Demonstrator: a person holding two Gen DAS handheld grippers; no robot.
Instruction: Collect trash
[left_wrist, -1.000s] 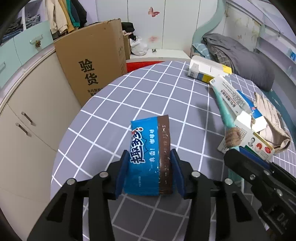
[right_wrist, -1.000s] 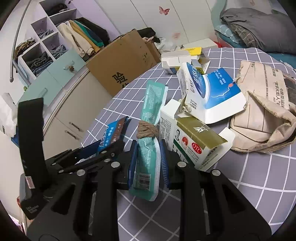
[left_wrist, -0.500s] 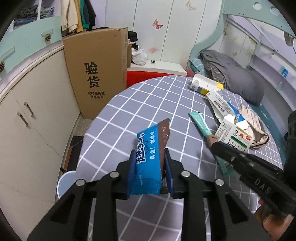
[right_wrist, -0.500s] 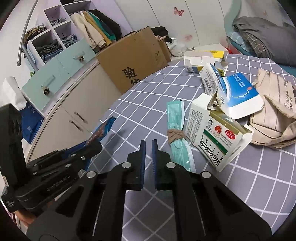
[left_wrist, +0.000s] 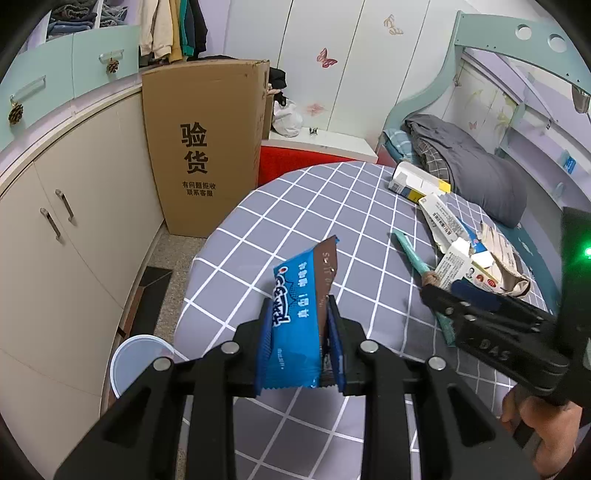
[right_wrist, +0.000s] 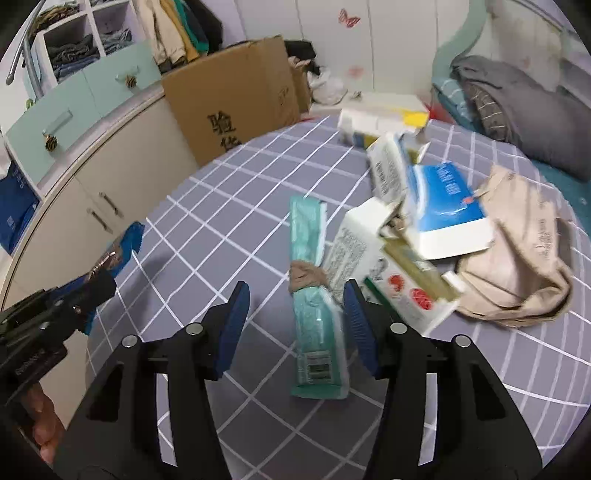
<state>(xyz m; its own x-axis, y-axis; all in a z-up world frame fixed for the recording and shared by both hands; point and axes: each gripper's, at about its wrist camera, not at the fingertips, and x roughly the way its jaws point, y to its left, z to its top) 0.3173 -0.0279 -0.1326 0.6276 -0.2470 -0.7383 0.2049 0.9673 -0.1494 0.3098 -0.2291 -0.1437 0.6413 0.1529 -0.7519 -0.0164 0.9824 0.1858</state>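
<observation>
Your left gripper (left_wrist: 298, 341) is still clamped on the blue snack wrapper (left_wrist: 301, 314) and has lifted it off the table (left_wrist: 295, 206), out toward the edge above the white bin (left_wrist: 138, 360) on the floor, so that piece looks about ready to drop. Your right gripper (right_wrist: 293, 326) was pinched shut half a second ago with nothing in it; now it's spread wide around the green packet (right_wrist: 314, 306), which still lies flat. Looks like a retry on that grab.

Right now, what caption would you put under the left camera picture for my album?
Left tool pinching a blue snack wrapper above the checked table, with a pale bin on the floor below.
</observation>
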